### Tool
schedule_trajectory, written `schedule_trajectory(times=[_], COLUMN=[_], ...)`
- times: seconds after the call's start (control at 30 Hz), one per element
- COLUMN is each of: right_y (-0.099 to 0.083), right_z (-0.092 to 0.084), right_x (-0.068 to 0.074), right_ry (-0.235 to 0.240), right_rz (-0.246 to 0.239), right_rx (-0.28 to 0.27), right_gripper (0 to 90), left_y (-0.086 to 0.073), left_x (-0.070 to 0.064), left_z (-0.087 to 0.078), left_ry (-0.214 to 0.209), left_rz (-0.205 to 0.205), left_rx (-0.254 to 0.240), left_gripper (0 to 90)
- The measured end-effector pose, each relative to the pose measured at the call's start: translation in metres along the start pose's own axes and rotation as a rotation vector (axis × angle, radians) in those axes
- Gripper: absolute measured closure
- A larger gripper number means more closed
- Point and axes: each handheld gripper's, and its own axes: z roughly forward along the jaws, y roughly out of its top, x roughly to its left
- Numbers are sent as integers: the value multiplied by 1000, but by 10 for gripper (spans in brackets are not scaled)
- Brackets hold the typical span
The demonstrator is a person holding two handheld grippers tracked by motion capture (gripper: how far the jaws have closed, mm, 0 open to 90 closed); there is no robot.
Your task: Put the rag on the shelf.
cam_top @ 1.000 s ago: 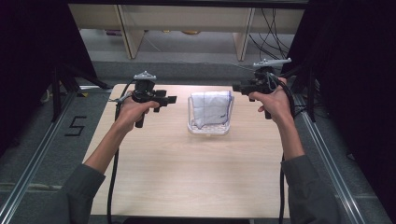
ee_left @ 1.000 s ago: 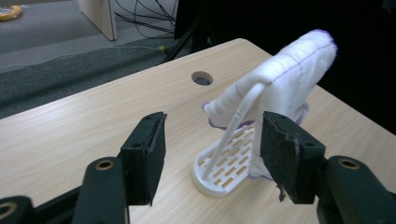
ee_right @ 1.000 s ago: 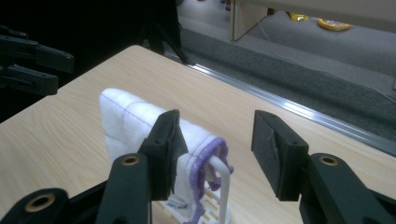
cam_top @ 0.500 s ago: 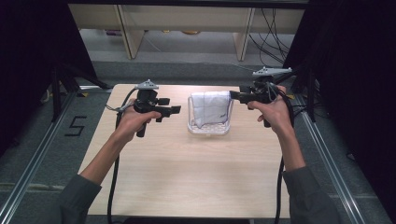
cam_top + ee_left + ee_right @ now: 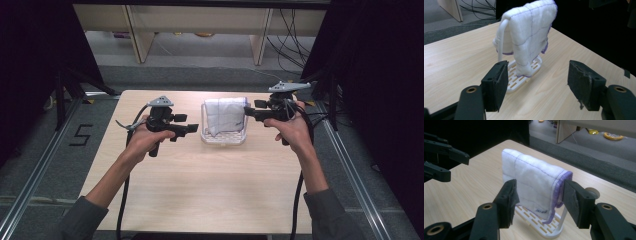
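A white quilted cloth (image 5: 226,114) with purple edging is hanging over the top bar of a white plastic rack (image 5: 223,138), which is standing on the far middle of the light wooden table (image 5: 210,190). The rack's base is slotted, and the cloth's lower edge is reaching down to it.

The left gripper (image 5: 192,130) is being held in the person's left hand (image 5: 142,138), just beside the rack's left side and above the tabletop. In the left gripper view, its two black jaws are standing wide apart with nothing between them; the cloth and rack are lying ahead of the jaws, not touching them.

The right gripper (image 5: 247,113) is being held in the person's right hand (image 5: 291,129) at the rack's right side, level with the upper part of the cloth. In the right gripper view, its jaws are spread apart and are framing the cloth's purple-edged side. The right jaw's pad is lying at or very near that edge; whether it is touching cannot be told. The jaws are not clamping the cloth.

A black cable (image 5: 121,200) is trailing from the left gripper down toward the near table edge.
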Motion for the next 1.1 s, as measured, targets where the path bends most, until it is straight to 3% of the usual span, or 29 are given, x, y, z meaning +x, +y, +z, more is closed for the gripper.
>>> schedule_trajectory(times=[0.13,0.2,0.33,0.37,0.47,0.53,0.57,0.6,0.63,0.7,0.93,0.97,1.03,1.07,1.1], right_y=[-6,-8,-13,-14,-17,-20,-21,-22,-24,-27,-37,-38,-40,-40,-42], right_z=[-1,-1,0,0,-1,-2,-3,-2,-3,-3,-2,-2,-1,-1,0], right_x=[5,5,11,10,15,16,18,16,18,18,20,18,21,20,22], right_ry=[20,14,30,32,46,41,36,39,37,36,39,34,51,47,44], right_rz=[15,-16,10,-12,11,-9,14,-17,2,-3,9,-20,12,-11,8], right_rx=[-6,-18,-14,-10,-18,-20,-12,-20,-23,-13,-1,-4,-9,-2,-9], right_gripper=[454,451,447,444,441,438,436,436,435,435,434,432,431,428,426], left_y=[-4,-6,-11,-13,-18,-21,-22,-23,-24,-25,-34,-34,-36,-38,-39], left_x=[-3,-5,-8,-9,-10,-11,-12,-12,-12,-13,-16,-17,-18,-18,-18], left_z=[-1,-2,-1,-1,0,1,1,0,0,-1,-4,-4,-4,-4,-3], left_ry=[-6,-1,2,5,-2,-6,-4,-8,-6,5,-20,-13,-19,-16,-22], left_rz=[-9,4,8,18,20,24,23,24,26,18,23,25,29,25,28], left_rx=[-7,-7,6,12,14,19,16,22,17,17,2,2,4,-2,0], left_gripper=[311,308,298,294,293,292,292,292,291,291,289,287,286,284,282])
